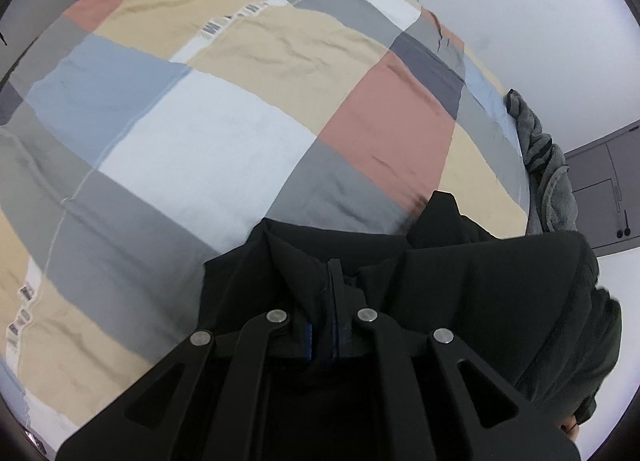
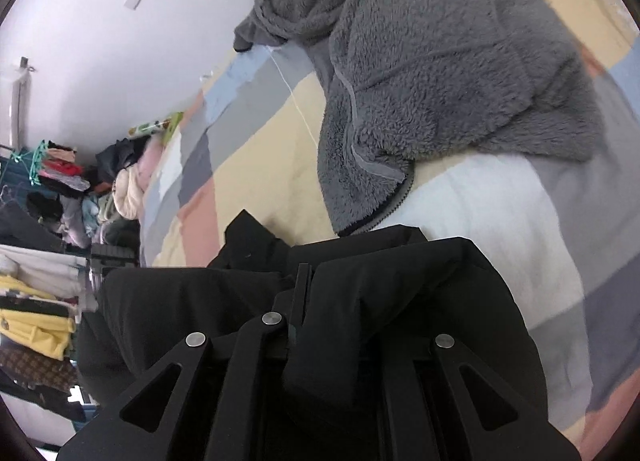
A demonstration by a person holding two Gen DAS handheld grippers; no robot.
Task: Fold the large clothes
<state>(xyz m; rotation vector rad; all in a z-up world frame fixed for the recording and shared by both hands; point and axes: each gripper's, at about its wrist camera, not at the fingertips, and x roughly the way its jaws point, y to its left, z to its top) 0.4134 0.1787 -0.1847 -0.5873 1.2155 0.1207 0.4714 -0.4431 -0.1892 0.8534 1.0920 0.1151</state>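
A black jacket (image 1: 460,273) hangs bunched over the near edge of a bed, held up between both grippers. My left gripper (image 1: 328,301) is shut on a fold of the black jacket, with its blue-edged fingers pinching the cloth. My right gripper (image 2: 298,301) is shut on another fold of the black jacket (image 2: 380,289), which drapes over its right finger and hides it. A grey fleece jacket (image 2: 440,61) lies crumpled on the bed beyond the right gripper; it also shows in the left wrist view (image 1: 548,165).
The bed is covered with a patchwork bedsheet (image 1: 208,141) of beige, grey, blue, white and pink squares. White walls stand behind the bed. A rack of folded and piled clothes (image 2: 44,241) stands at the left in the right wrist view. A grey door (image 1: 600,189) is at the right.
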